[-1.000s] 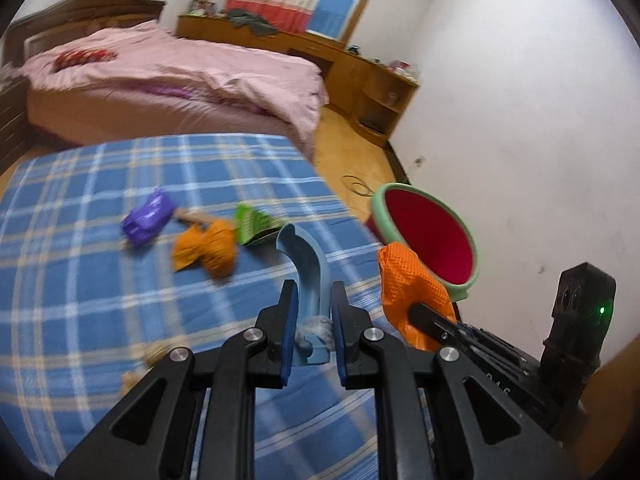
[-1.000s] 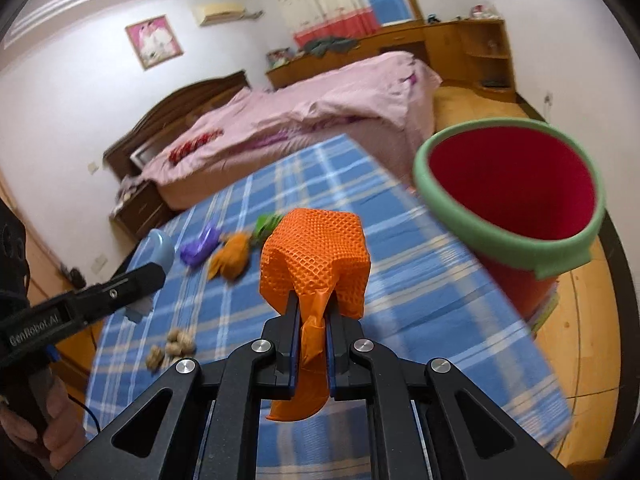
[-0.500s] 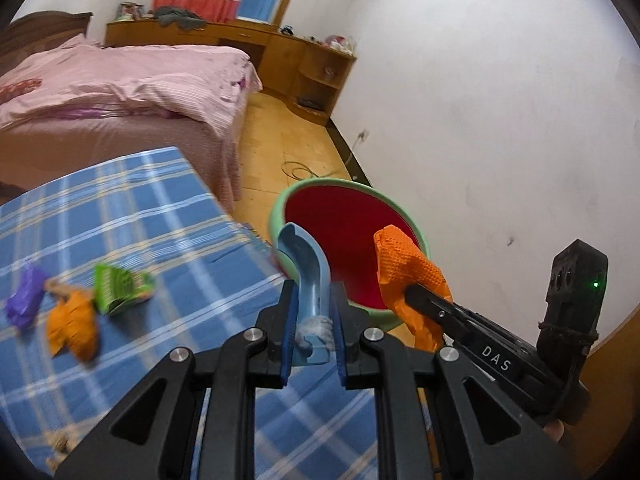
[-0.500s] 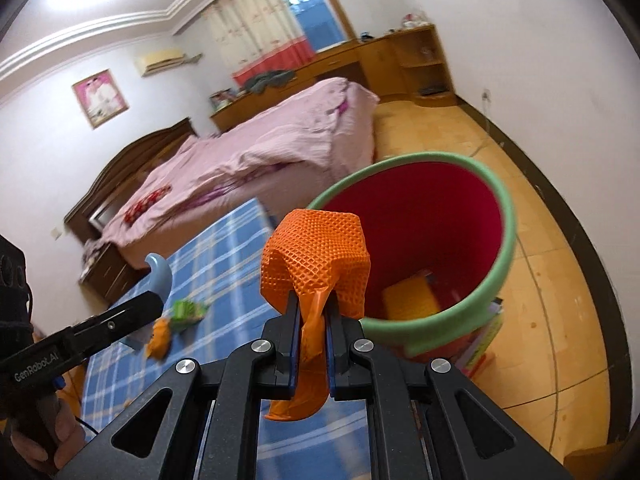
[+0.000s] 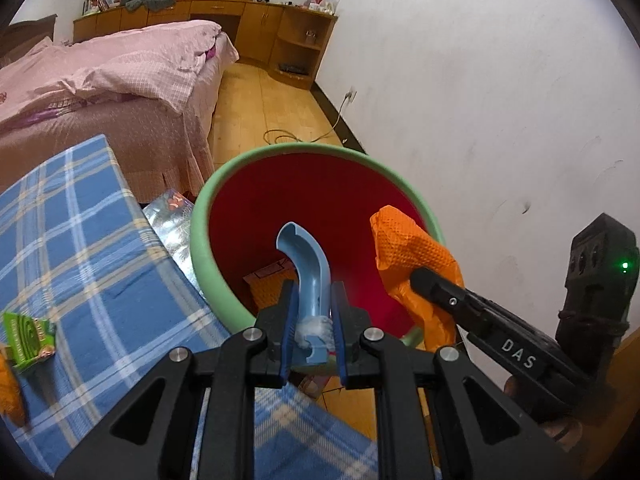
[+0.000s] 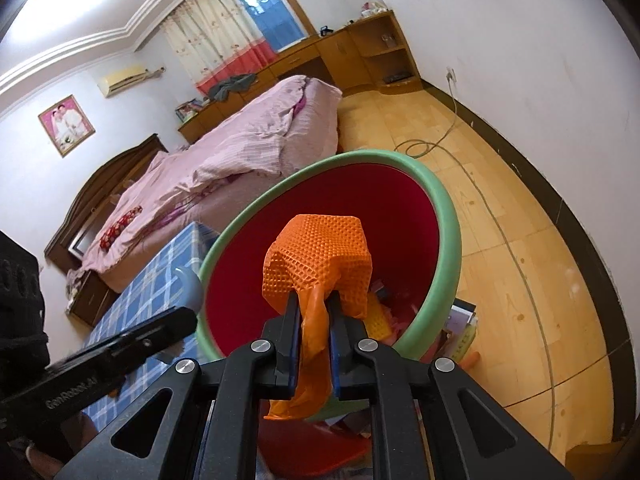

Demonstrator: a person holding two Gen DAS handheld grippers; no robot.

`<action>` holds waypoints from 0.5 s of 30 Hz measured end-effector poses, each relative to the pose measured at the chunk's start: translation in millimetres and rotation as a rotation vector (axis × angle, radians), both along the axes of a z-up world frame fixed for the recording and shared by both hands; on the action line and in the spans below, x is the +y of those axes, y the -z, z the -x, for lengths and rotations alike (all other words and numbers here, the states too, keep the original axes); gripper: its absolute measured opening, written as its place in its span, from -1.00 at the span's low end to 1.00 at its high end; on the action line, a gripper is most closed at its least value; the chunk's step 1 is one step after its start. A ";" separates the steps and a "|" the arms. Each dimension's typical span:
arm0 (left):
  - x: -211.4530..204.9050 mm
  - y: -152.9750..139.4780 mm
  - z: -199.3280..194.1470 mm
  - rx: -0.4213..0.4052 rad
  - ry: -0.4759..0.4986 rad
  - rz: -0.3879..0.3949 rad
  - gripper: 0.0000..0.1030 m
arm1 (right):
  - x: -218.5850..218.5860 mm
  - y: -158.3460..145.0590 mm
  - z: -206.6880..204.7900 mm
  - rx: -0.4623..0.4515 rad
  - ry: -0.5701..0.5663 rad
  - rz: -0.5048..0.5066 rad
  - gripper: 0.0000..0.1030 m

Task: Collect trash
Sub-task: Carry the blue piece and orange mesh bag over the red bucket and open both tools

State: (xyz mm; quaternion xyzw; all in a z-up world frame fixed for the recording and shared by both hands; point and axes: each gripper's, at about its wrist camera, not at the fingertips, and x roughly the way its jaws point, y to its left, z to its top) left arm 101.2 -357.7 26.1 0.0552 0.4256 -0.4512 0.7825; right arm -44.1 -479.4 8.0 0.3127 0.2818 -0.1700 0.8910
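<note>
The trash bin (image 5: 199, 240), red inside with a green rim, stands beside the table. My left gripper (image 5: 314, 294) is shut on a curved blue plastic piece (image 5: 306, 254) with a white wad at its base, held over the bin's mouth. My right gripper (image 6: 314, 300) holds an orange mesh glove (image 6: 320, 248) above the same bin (image 6: 450, 216). Its jaws are opening, with the glove's tail still pinched between the pads. In the left wrist view the glove (image 5: 412, 248) hangs at the bin's right rim. Paper and yellow scraps lie at the bin's bottom.
The blue checked table (image 5: 80, 264) carries a green packet (image 5: 28, 332) and an orange item (image 5: 8, 392) at its left. A silver foil pack (image 5: 172, 216) lies by the bin. A pink bed (image 5: 120, 72), a floor cable (image 6: 452, 136) and books (image 6: 460, 328) under the bin surround it.
Both grippers swung from above the table to over the bin's mouth, each keeping its item. The right jaws stand slightly wider around the glove's tail.
</note>
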 end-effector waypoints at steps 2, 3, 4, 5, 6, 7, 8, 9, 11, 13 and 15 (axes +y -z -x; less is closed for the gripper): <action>-3.3 2.7 0.0 0.000 0.005 0.002 -0.70 | -3.6 3.1 -0.2 -0.004 0.005 -0.009 -0.63; -4.4 3.4 -0.5 0.000 0.008 0.000 -0.70 | -4.0 4.2 -0.4 -0.007 0.009 -0.012 -0.53; -4.5 3.3 0.4 -0.003 0.008 -0.005 -0.70 | -6.4 5.3 -1.2 -0.012 0.013 -0.016 -0.46; -4.7 3.1 0.4 -0.007 0.004 -0.011 -0.69 | -8.6 6.6 -0.6 -0.017 0.017 -0.021 -0.45; -4.4 2.6 0.1 -0.009 0.003 -0.015 -0.66 | -9.4 7.7 0.4 -0.022 0.020 -0.028 -0.42; -4.8 2.6 -0.7 -0.009 0.000 -0.016 -0.55 | -11.7 8.6 0.7 -0.032 0.018 -0.043 -0.41; -3.3 1.6 -0.8 -0.009 -0.005 -0.017 -0.47 | -12.5 9.1 1.6 -0.041 0.016 -0.057 -0.41; -1.6 0.6 -0.8 -0.010 -0.008 -0.013 -0.45 | -13.3 9.2 2.2 -0.046 0.018 -0.064 -0.40; 3.8 -2.5 -0.9 -0.018 -0.017 -0.009 -0.42 | -12.3 8.3 5.0 -0.050 0.024 -0.068 -0.38; 9.5 -4.4 -1.3 -0.023 -0.029 -0.015 -0.40 | -10.4 7.2 8.6 -0.053 0.025 -0.071 -0.35; 17.8 -6.8 0.4 -0.028 -0.050 -0.033 -0.39 | -5.8 3.8 13.2 -0.064 0.020 -0.074 -0.32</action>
